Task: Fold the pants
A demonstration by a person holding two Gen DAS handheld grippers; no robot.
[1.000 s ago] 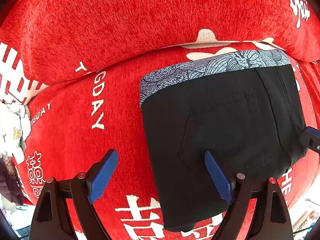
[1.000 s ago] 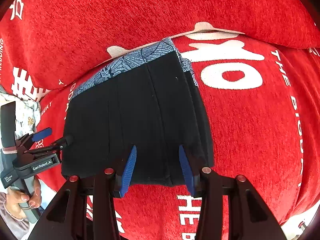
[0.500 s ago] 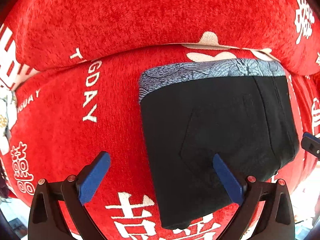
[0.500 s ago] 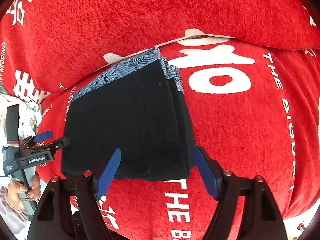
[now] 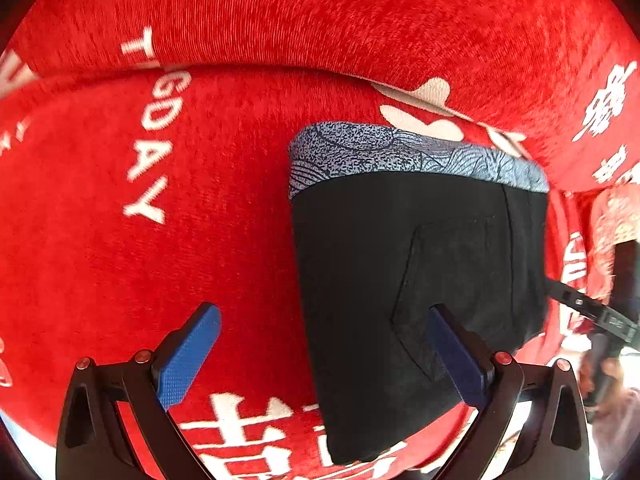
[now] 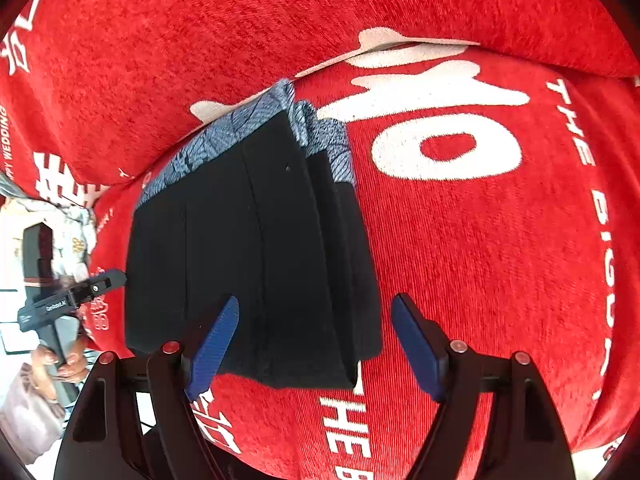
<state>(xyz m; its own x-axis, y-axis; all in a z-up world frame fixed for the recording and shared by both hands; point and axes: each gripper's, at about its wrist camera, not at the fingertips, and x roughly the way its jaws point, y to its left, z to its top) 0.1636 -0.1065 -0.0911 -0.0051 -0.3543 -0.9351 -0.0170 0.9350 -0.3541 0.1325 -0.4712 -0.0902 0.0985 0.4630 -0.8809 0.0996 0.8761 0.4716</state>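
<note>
The black pants (image 5: 420, 280) lie folded in a compact stack on the red sofa seat, with a blue patterned waistband (image 5: 400, 152) at the far edge. They also show in the right wrist view (image 6: 248, 248). My left gripper (image 5: 320, 356) is open and empty, hovering at the stack's near left corner. My right gripper (image 6: 316, 344) is open and empty, hovering above the stack's near right corner. Each gripper shows at the edge of the other's view: the right one (image 5: 592, 312) and the left one (image 6: 72, 296).
The red sofa seat cushion (image 5: 120, 260) carries white lettering, and the back cushion (image 5: 320, 20) rises behind the pants. The seat's front edge runs just below both grippers. A pale patterned cloth (image 6: 60, 232) lies off the sofa's left end.
My right gripper has opened wide, let go of the pants' near edge and drawn back. My left gripper has stayed open and shifted left, so the stack sits further right in its view.
</note>
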